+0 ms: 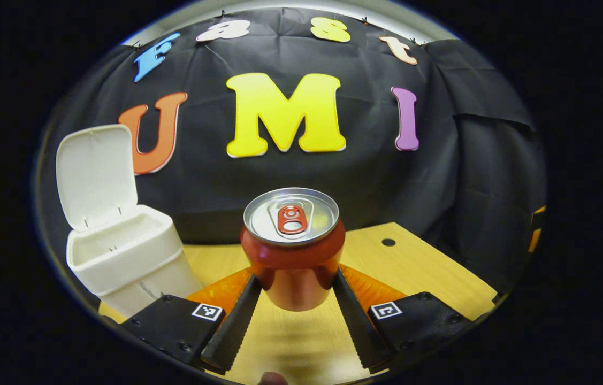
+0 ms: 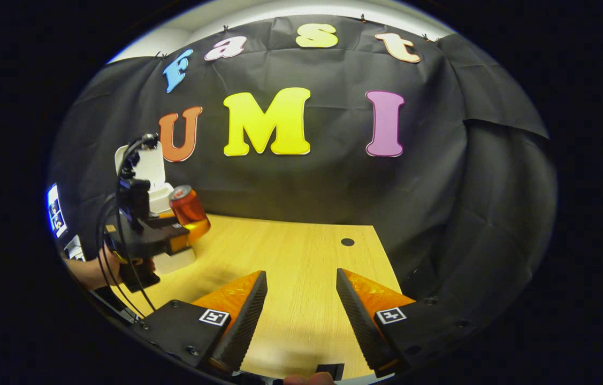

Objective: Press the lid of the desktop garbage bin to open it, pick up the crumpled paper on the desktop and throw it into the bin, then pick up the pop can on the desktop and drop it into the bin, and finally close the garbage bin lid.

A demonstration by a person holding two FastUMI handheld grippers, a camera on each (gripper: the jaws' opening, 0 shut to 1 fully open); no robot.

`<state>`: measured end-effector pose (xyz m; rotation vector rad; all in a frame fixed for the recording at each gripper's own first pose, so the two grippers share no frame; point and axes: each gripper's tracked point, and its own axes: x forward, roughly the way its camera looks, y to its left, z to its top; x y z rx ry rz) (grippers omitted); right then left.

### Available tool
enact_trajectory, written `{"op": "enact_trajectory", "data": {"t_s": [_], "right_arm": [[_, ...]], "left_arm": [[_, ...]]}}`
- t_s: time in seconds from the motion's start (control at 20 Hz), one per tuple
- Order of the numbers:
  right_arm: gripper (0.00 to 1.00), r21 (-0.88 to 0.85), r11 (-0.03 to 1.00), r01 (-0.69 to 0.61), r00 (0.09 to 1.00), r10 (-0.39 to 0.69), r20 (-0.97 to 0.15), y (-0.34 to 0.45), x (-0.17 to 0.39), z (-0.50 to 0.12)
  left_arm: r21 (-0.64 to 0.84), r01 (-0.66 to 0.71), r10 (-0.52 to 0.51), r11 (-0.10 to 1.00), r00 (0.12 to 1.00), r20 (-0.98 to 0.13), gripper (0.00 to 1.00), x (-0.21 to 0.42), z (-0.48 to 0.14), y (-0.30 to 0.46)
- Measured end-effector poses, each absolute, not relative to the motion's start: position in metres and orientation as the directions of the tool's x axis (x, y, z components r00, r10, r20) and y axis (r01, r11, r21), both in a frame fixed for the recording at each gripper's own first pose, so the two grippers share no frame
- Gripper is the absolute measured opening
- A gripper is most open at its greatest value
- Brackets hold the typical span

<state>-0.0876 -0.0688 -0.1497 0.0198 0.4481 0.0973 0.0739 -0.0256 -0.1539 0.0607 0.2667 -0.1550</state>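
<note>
In the left gripper view my left gripper (image 1: 295,286) is shut on a red pop can (image 1: 293,251), held upright above the wooden desk (image 1: 419,272). The can's silver top and red tab face up. The white garbage bin (image 1: 124,256) stands to the left with its lid (image 1: 95,174) raised and its inside in shadow. In the right gripper view my right gripper (image 2: 301,291) is open over the desk with nothing between its fingers. Far to its left the other gripper (image 2: 146,235), held by a hand, carries the pop can (image 2: 190,214) in front of the bin (image 2: 159,187).
The desk (image 2: 290,251) has a small dark hole (image 2: 348,242) near its back right corner. The black cloth wall closes in the back and right sides. A lit screen (image 2: 55,211) shows at the far left edge.
</note>
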Motion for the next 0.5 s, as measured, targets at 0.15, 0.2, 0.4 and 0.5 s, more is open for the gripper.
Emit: {"op": "enact_trajectory", "data": {"t_s": [0.15, 0.2, 0.4, 0.5], "right_arm": [[0.84, 0.088, 0.993, -0.072, 0.912, 0.102, -0.397, -0.066, -0.084, -0.139], [0.84, 0.097, 0.993, -0.072, 0.916, 0.105, -0.386, -0.064, -0.081, -0.136], [0.84, 0.116, 0.988, -0.106, 0.915, 0.143, -0.378, -0.046, -0.074, -0.138], [0.84, 0.123, 0.984, -0.126, 0.912, 0.164, -0.376, -0.035, -0.071, -0.137]], "left_arm": [[0.045, 0.069, -0.058, 0.997, 0.977, -0.206, 0.84, 0.085, -0.107, 0.014], [0.055, 0.040, -0.029, 0.998, 0.981, -0.190, 0.85, 0.088, -0.096, 0.029], [0.084, -0.065, 0.078, 0.994, 0.984, -0.162, 0.84, 0.097, -0.071, 0.089], [0.097, -0.115, 0.130, 0.989, 0.979, -0.160, 0.84, 0.100, -0.069, 0.117]]}}
